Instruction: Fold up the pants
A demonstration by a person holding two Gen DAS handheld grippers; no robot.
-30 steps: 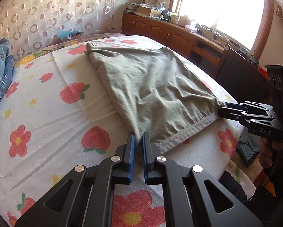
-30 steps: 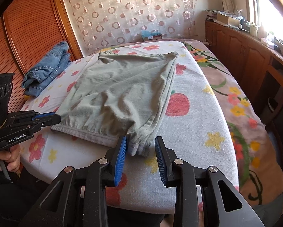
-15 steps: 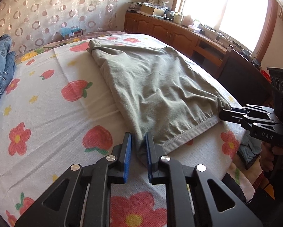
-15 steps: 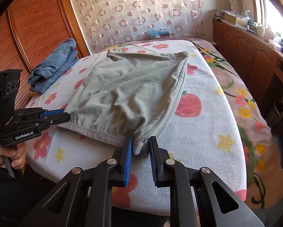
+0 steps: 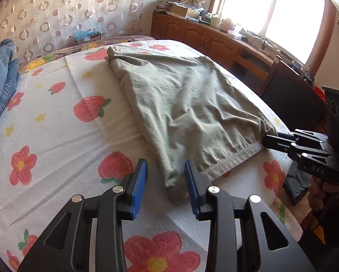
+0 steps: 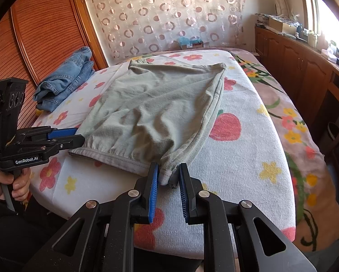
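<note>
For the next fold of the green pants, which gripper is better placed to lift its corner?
Right. The right gripper sits closed around its corner of the pants. The left gripper is opening, its pads clear of the corner lying between them, so it must grip again.

Olive-green pants (image 5: 187, 104) (folded, rumpled) flat on the floral bedspread (image 5: 56, 136)
</note>
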